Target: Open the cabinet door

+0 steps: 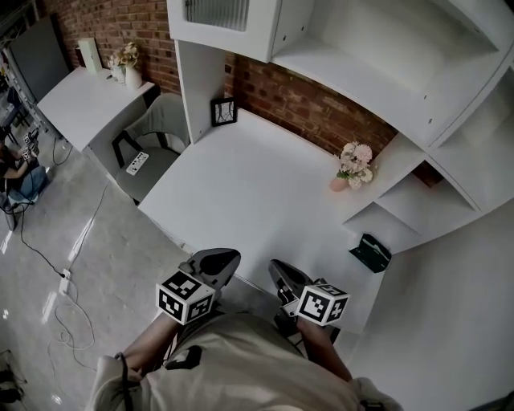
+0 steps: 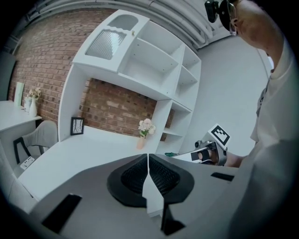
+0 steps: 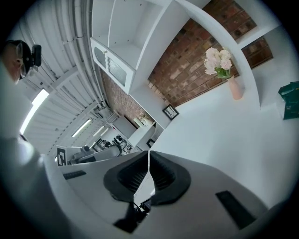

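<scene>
While both are held near the white desk's (image 1: pixel 257 181) front edge, left gripper (image 1: pixel 226 258) noted closed and empty, right gripper (image 1: pixel 278 268) likewise, cabinet door (image 1: pixel 217 13) seen shut above.

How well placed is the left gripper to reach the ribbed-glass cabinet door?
Probably reachable, but not yet: the left gripper, jaws together, is low at the near edge of the desk; the cabinet door hangs high beyond, with nothing between.

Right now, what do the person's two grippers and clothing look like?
The left gripper and right gripper are matching grey, rounded shells with black ribbed pads. Each carries a white cube printed with black square markers. The person wears a light-coloured shirt.
</scene>
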`<state>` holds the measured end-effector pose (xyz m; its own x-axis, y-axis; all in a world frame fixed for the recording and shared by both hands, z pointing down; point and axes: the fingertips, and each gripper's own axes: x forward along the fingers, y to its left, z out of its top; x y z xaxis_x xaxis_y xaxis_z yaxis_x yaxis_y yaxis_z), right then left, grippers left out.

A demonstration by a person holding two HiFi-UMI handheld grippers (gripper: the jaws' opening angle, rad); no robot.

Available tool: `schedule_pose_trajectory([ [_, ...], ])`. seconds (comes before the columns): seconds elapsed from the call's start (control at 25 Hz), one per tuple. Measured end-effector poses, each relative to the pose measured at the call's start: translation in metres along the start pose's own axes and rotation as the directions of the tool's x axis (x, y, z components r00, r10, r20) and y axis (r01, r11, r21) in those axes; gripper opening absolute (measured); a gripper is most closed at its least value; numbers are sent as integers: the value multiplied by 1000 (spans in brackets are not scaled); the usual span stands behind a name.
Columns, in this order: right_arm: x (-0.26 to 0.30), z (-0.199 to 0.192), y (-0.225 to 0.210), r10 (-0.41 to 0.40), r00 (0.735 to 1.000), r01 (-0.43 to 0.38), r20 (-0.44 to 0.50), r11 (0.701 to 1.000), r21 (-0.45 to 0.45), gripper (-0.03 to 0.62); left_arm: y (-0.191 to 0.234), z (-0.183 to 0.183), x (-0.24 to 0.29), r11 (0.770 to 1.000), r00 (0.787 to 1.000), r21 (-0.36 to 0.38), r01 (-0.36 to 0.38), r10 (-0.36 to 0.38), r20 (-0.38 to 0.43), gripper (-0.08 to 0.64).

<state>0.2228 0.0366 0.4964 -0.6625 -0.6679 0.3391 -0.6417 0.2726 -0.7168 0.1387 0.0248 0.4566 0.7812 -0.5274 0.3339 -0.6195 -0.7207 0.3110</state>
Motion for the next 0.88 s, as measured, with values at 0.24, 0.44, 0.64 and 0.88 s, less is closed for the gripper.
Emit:
schedule_pose_trajectory([
  [0.24,34,22,10,-56,998,57,24,998,-33,31,47,11,-7,999,1000,-37,20,-20,19,23],
  [0.44,54,54,21,-99,992,106,77,991,-82,31,76,25,-11,998,998,-30,49,-48,39,23],
  [0.64,69,115,42,-110,978,144,175,970,-196,31,100,33,-19,996,996,-36,79,-77,50,23],
  [0.88,96,194,85,-79,957,187,279,903,-387,31,127,42,-37,995,994,-32,98,-96,60,23],
])
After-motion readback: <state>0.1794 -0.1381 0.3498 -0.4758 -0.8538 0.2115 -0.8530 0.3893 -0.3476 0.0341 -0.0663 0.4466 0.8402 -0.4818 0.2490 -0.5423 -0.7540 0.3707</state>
